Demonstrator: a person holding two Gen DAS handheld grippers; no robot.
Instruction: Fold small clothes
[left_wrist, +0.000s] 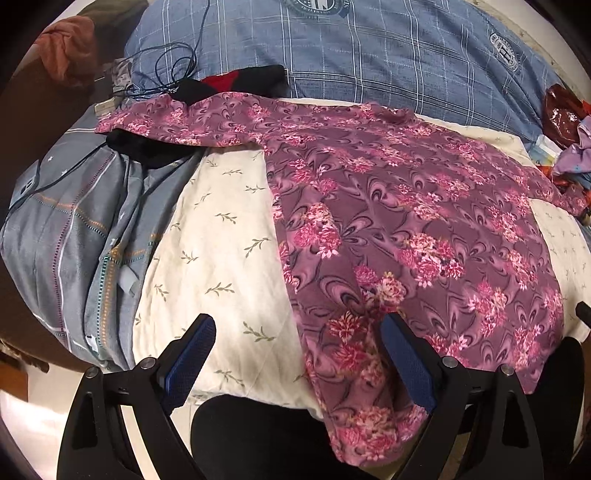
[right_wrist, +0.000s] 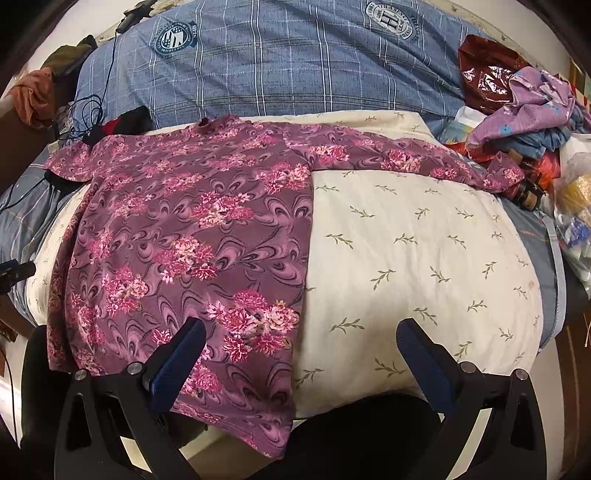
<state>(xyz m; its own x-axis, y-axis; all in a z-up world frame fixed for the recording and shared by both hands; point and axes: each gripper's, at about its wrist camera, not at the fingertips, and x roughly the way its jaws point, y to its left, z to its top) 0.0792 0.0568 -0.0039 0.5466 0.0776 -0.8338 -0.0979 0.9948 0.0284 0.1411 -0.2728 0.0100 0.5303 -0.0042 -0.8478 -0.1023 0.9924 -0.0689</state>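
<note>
A blue checked quilt (left_wrist: 369, 55) fills the far end of the bed, printed with round crests. In front of it lies a cream cover (left_wrist: 218, 236) with small green sprigs, and on that cover the purple floral top (left_wrist: 406, 221) is spread flat, neck toward the quilt and both sleeves stretched out sideways. Its hem hangs over the near edge of the bed.

The left wrist view shows what lies beyond the left sleeve: a grey striped sheet (left_wrist: 74, 240) bunched beside the cream cover, a black and red garment (left_wrist: 229, 83) partly under the sleeve, a tangle of thin dark cable (left_wrist: 173, 62), and an orange cloth (left_wrist: 66, 51) in the far corner. The right wrist view instead opens up the other side, where a heap of lilac and blue clothes (right_wrist: 532, 107) sits against a shiny dark red bag (right_wrist: 484, 70), with clear plastic bags (right_wrist: 576, 206) at the edge. There the right sleeve's end reaches the heap.

The left tool (left_wrist: 297, 354) is spread wide, one finger over bare cream cover, the other over the top's lower hem. The right tool (right_wrist: 301, 354) is likewise spread wide, its left finger over the floral fabric, its right over the cover. Whether either touches the cloth is unclear.
</note>
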